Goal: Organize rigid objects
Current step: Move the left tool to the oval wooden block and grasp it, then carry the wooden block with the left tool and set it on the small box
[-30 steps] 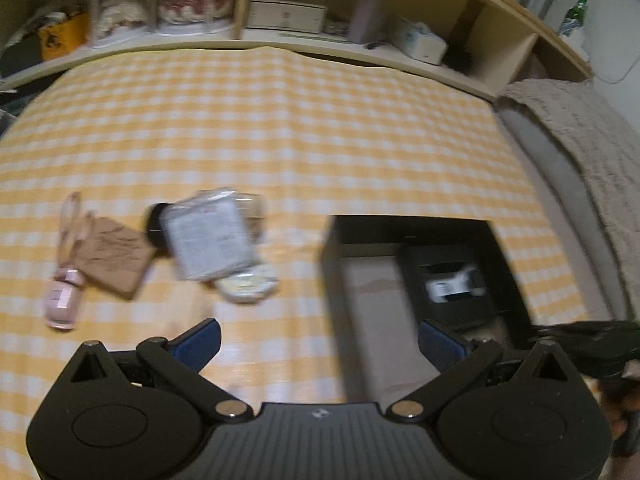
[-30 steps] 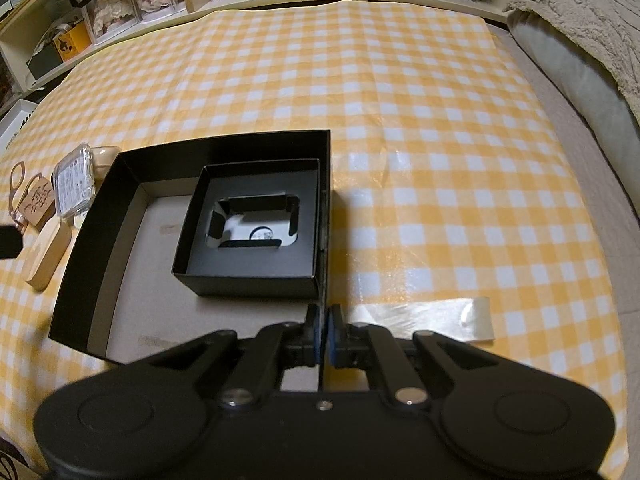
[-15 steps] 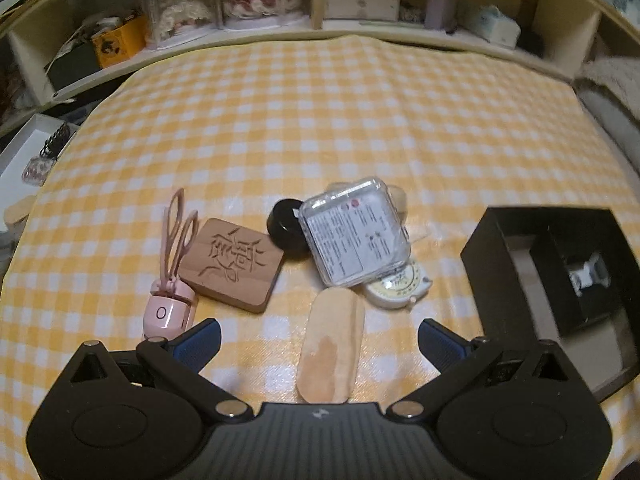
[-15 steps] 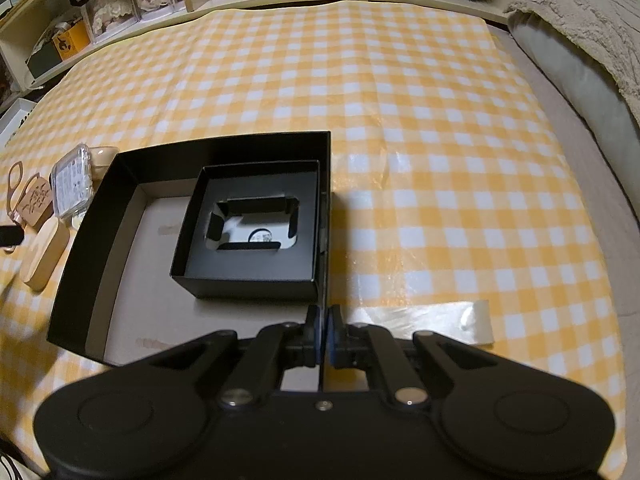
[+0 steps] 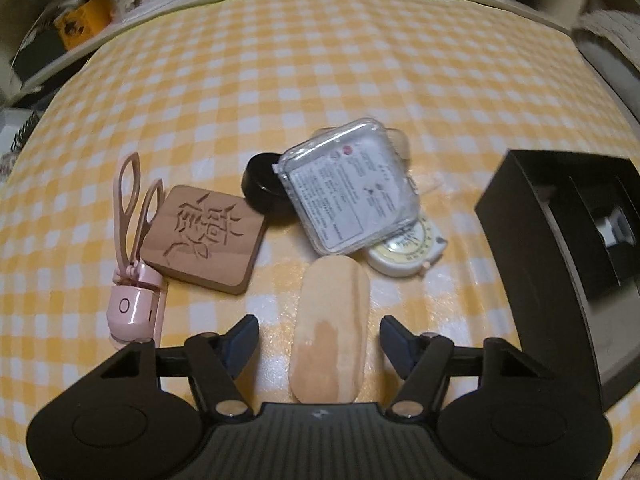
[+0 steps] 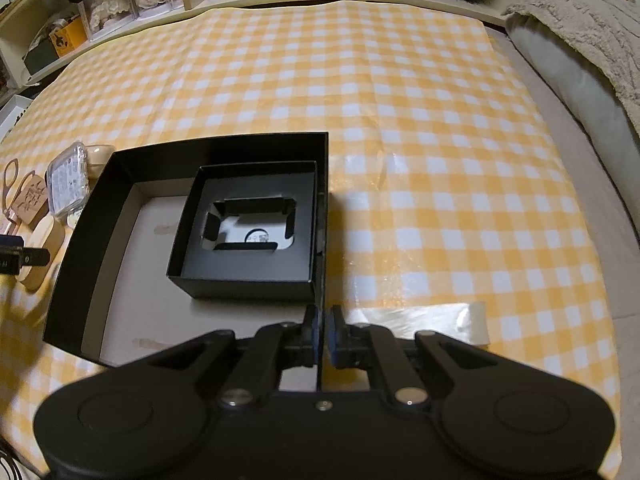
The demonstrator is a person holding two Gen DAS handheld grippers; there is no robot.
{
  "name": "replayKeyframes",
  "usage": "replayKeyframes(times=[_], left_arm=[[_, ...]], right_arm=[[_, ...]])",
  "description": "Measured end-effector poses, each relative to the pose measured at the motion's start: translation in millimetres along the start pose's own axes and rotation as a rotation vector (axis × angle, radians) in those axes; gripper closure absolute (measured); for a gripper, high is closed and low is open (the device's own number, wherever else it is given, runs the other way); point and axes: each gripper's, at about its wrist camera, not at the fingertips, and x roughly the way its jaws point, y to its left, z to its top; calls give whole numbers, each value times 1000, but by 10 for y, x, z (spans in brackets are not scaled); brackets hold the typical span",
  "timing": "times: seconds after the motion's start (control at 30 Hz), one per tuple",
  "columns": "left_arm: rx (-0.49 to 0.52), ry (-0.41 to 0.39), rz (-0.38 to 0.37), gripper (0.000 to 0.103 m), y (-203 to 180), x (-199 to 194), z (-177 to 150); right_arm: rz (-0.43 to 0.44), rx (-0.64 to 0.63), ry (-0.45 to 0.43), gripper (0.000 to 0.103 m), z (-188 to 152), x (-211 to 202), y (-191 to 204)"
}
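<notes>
Left gripper (image 5: pixel 320 332), jaws closing, straddles the oblong wooden block (image 5: pixel 330 332) without touching it; the block lies just left of the large black box (image 6: pixel 92 240). Right gripper (image 6: pixel 323 336), jaws nearly together, pinches the box's right wall.

The clear case (image 5: pixel 352 188) covers part of the black puck (image 5: pixel 262 188) and most of the pale thing (image 5: pixel 400 146) behind it, too little showing to name. The tape measure (image 5: pixel 404 250) pokes out only partly from under the case. The near end of the wooden oval (image 5: pixel 330 336) slips behind the left gripper (image 5: pixel 320 338). The box (image 5: pixel 520 216) runs off the right edge. The case's label print is too small to read. Shelf clutter (image 5: pixel 80 24) up top blurs away.
</notes>
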Motion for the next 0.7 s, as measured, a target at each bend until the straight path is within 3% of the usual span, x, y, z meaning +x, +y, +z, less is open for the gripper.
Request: replayKeyframes(times=[0.17,0.2,0.47,0.7], left_arm=[[-43,20,-1,53,51,86,-14],[-49,16,-4,63,52,91,-8],[-278,35,-128,63,251,-18,-81],[-299,-101,-240,63,148,-410,-101]], right_arm=[[1,-2,0,94,-3,2,-11],[0,-2,0,94,-4,2,-13],[-8,0,9,94,-2,29,-6],[-9,-1,12,94,7,33,17]])
